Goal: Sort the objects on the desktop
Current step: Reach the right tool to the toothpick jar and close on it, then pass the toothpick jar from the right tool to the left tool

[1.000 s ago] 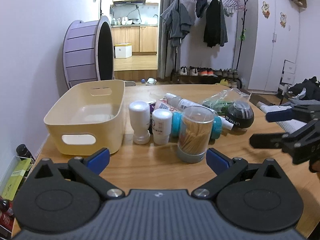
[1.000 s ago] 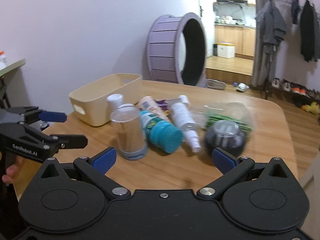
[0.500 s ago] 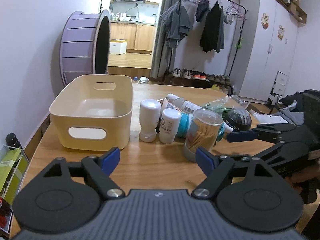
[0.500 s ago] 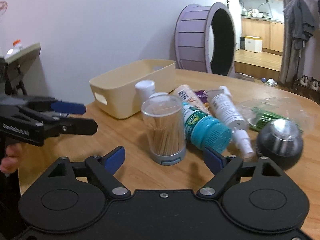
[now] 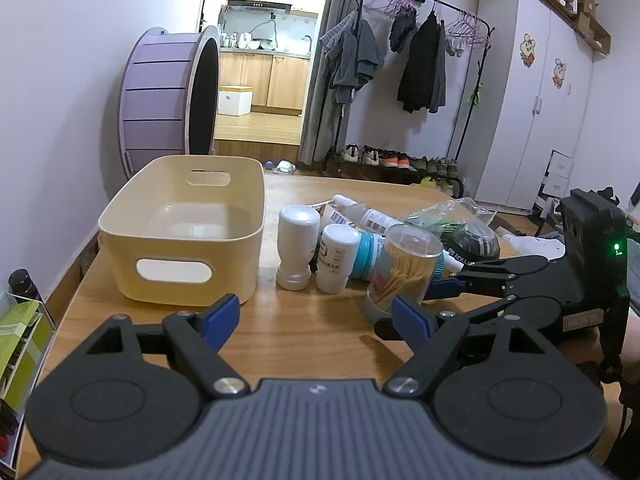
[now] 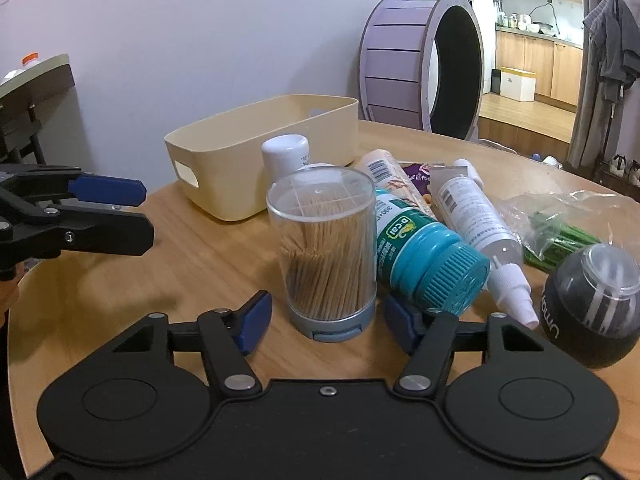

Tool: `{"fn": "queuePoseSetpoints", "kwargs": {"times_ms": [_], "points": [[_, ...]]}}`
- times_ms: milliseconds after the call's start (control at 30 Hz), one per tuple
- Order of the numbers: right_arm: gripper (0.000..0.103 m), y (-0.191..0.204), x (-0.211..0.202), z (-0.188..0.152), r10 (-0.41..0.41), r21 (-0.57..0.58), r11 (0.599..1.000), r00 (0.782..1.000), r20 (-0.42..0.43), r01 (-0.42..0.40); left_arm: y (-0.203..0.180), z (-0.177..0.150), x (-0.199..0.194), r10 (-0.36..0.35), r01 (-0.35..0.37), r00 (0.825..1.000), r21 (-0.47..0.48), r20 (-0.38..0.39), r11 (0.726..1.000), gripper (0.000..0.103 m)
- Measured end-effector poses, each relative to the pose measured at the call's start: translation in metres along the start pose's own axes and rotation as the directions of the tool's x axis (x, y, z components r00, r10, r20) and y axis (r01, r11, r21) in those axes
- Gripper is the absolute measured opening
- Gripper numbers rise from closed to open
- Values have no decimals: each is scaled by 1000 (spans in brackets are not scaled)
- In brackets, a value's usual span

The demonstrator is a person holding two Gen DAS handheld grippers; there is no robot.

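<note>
Here, on a wooden table (image 6: 192,264), a clear toothpick jar (image 6: 326,256) stands upright right in front of the right gripper (image 6: 326,316), whose fingers are spread wide to either side of its grey base, not touching. The left gripper (image 5: 316,316) hovers spread and empty near a cream bin (image 5: 188,224). The jar looks light, rigid and slick; gripping mid-body seems safest.
</note>
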State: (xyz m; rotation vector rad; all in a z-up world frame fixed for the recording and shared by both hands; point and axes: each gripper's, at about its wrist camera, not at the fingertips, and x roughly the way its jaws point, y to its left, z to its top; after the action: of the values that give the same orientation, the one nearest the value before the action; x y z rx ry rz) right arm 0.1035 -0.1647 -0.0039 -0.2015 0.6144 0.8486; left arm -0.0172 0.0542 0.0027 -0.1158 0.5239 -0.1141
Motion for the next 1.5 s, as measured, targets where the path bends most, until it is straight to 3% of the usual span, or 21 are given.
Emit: {"fn": "queuePoseSetpoints", "kwargs": {"times_ms": [67,633,833,1200,1300,1500], "points": [[49,1,1,0,-11,-14,1000,1000,0,11,1,0,1,5,-5,1000,-3,-3,1000,83],[48,11,-37,5,3,-60,998,999,52,0,0,0,0,8,-8,1000,-2,3,1000,83],[48,22,-32,2,8,-120,993,1000,5,-7,1,4,-9,-102,105,993,-49,58,993,86],[48,42,-28,1,43,-214,976,998,-38,-50,-18,2,-6,-224,224,973,14,50,974,86],[48,47,-33,0,56,-240,969,998,-23,-60,-19,0,-2,-178,177,983,33,46,984,86],[47,36,-53,8,55,-201,979,997,54,-43,3,3,6,-29,30,999,-47,23,998,86]]}}
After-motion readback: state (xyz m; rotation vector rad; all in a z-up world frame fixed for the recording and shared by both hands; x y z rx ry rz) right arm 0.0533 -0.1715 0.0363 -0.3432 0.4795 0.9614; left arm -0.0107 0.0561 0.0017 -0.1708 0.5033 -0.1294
